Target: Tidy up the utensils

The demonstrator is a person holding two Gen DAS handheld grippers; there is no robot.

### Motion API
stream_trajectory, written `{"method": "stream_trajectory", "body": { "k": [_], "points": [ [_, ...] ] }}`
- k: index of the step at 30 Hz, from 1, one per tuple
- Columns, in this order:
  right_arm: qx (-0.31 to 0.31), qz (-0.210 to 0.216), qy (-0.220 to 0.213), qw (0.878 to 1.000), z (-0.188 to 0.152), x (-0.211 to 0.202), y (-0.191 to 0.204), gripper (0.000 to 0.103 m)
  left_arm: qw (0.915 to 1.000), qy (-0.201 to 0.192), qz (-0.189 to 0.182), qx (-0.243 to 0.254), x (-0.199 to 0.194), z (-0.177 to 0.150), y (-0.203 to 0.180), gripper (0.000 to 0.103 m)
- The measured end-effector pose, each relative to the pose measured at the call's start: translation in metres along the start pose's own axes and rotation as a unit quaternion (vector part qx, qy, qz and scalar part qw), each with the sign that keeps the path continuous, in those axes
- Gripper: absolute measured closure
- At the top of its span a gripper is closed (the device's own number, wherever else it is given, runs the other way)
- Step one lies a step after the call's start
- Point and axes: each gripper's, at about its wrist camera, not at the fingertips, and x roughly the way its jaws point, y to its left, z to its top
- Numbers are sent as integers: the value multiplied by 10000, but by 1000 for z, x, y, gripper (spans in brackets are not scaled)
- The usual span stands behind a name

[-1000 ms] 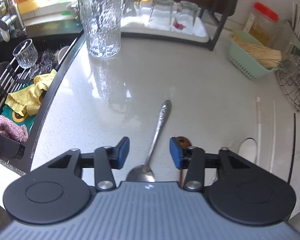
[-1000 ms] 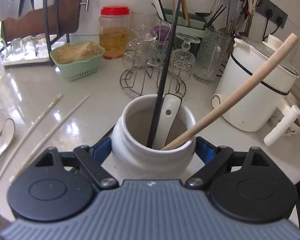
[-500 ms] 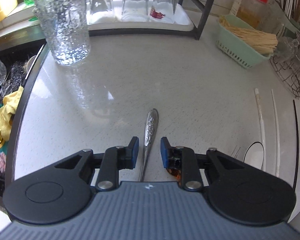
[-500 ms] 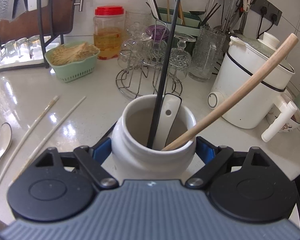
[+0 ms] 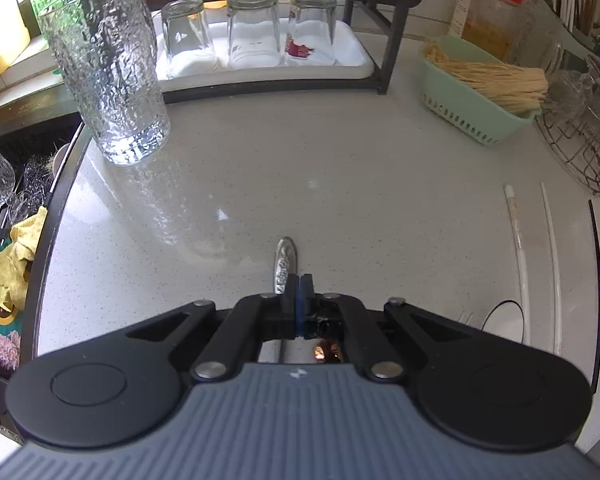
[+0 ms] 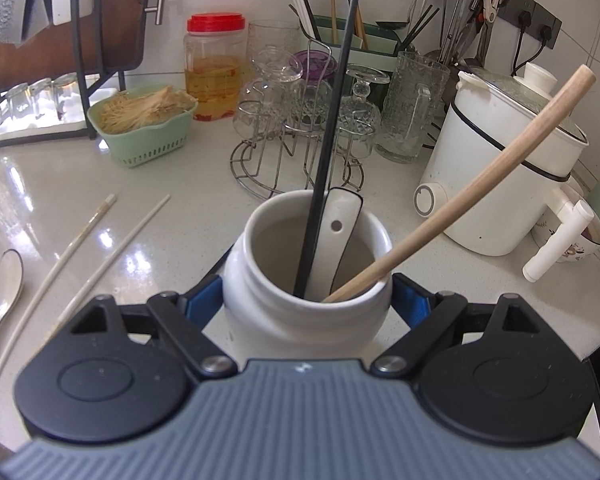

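The left gripper [image 5: 298, 288] has its blue pads pressed together on the handle of a metal spoon [image 5: 283, 258] — the embossed end of the handle sticks out just past the fingertips, pointing away over the pale countertop [image 5: 300, 168], while the rest of the spoon runs back under the jaws and out of sight. Whether the spoon is off the counter or lying on it cannot be told. To the right of the claw lie two white chopsticks [image 5: 518, 240], a black chopstick [image 5: 596, 248] and part of a white ceramic spoon [image 5: 504, 316]. Further out stand a tall textured glass [image 5: 108, 68] near the sink edge, a tray of three upturned glasses [image 5: 252, 28] and a green basket [image 5: 468, 108] of thin sticks.

The right gripper [image 6: 306, 304] stands spread wide around a white ceramic jar [image 6: 300, 312] — its blue pads sit against either side of the jar's body. The jar holds a black chopstick, a white spoon and a wooden handle [image 6: 480, 184], all leaning. Left of it on the counter lie the white chopsticks and the ceramic spoon.
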Motion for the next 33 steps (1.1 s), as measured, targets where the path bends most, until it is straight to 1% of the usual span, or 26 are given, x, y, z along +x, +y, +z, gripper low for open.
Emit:
{"method": "stream_trajectory", "body": {
  "k": [2,4,7,8,10,12,13,14,16,18,19,21,23,25,27,30,32,33],
  "points": [
    [-22,31,-7,10000,0,0,-1,12,10000,-23,34,-40,-4,-2,0,103],
    [-43,70,-1,10000,1,0,-2,12,9997,-2,42,-232,-9,-3,7,103],
    [-42,117,-13,9999,1,0,-4,12,9981,223,-155,-550,-19,-10,21,103],
    [-38,123,-19,9999,1,0,-4,12,9980,241,-95,-574,-23,-14,23,100],
    [-33,138,-20,9999,1,0,-5,12,9979,368,-36,-530,-29,-22,26,93],
    [-17,170,-10,9999,1,0,-6,12,9971,478,-44,-582,-35,-33,32,81],
    [-3,193,-7,9998,1,0,-7,12,9962,572,-20,-650,-37,-38,36,70],
    [9,212,-6,9998,2,1,-7,12,9949,644,-13,-772,-40,-43,41,62],
    [19,243,-11,9997,1,1,-9,12,9900,758,-181,-1172,-45,-55,52,58],
    [27,262,-18,9997,1,1,-9,12,9812,844,-362,-1695,-49,-66,64,57],
    [38,268,-23,9996,1,1,-9,12,9750,870,-482,-1986,-50,-72,69,57],
    [57,275,-36,9996,0,1,-10,12,9596,904,-784,-2546,-49,-83,75,57],
    [54,279,-49,9996,0,1,-10,12,9468,899,-959,-2938,-47,-91,76,57],
    [55,289,-50,9996,0,1,-10,12,9365,834,-1073,-3231,-46,-96,77,58],
    [53,305,-50,9995,0,1,-10,12,9261,779,-1112,-3521,-45,-98,79,61],
    [44,309,-60,9995,0,1,-10,12,9143,594,-1007,-3877,-47,-101,84,68],
    [46,309,-71,9995,-1,1,-10,12,9060,506,-988,-4085,-47,-104,87,78],
    [48,310,-76,9995,-1,1,-10,12,9030,509,-989,-4150,-46,-105,87,81]
  ]
}}
